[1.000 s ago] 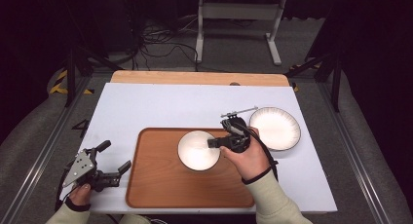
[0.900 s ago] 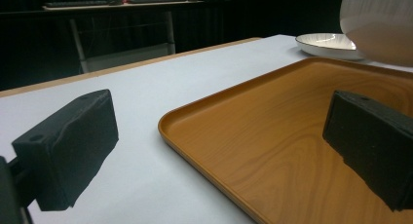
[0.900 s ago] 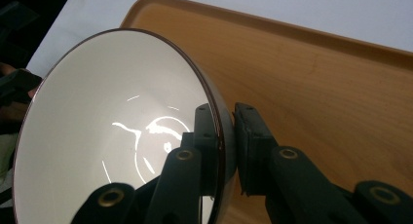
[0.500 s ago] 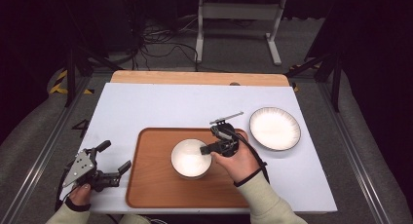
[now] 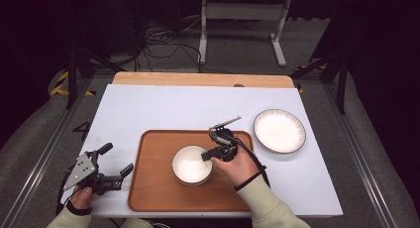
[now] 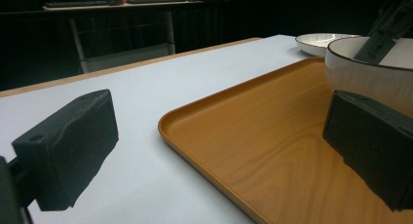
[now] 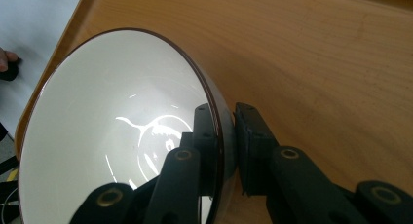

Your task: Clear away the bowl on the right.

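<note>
Over the tray (image 5: 158, 198), the right claw (image 5: 212, 155) clamps the bowl's (image 5: 190, 164) rim; left claw (image 5: 115, 164) gapes.

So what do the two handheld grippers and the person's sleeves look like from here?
Both are black two-jaw tools. The left gripper has blocky black pads and a grey three-cornered plate; the right gripper trails a black cable. Sleeves are pale beige, with dark wrist bands.

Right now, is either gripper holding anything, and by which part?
The right gripper clamps the white ceramic bowl by its rim, one jaw inside, one outside. The left gripper holds nothing.
</note>
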A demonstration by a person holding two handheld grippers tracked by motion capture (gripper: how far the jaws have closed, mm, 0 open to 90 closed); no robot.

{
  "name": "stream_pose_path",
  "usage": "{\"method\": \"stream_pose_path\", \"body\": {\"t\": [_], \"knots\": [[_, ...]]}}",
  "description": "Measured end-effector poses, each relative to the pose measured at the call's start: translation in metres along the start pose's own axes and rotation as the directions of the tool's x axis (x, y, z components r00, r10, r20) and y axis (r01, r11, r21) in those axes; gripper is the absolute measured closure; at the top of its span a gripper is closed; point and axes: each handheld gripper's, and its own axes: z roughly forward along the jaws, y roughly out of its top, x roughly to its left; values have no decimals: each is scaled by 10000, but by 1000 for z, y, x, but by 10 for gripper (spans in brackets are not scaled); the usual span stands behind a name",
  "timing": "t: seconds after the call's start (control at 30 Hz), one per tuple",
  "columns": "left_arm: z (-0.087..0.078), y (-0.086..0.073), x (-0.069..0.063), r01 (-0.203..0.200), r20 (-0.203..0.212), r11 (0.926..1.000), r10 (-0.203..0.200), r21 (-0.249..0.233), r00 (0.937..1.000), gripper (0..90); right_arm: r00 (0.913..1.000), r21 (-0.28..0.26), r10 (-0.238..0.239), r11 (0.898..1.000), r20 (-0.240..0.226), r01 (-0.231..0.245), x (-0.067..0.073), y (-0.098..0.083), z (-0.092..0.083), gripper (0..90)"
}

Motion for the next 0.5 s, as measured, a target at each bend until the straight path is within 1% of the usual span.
{"method": "stream_pose_path", "body": {"t": [0.07, 0.3, 0.5], "knots": [[0, 0, 0, -1, 1, 10000, 1, 1, 10000, 2, 10000, 27, 53, 10000, 19, -53, 0, 0, 2, 800], [0, 0, 0, 7, 2, 10000, -7, -2, 10000, 2, 9999, 162, 20, 9999, 127, -22, -3, 0, 8, 798], [0, 0, 0, 15, 4, 10000, -15, -4, 10000, 2, 9999, 239, -5, 9997, 133, 2, -4, 0, 11, 795]]}}
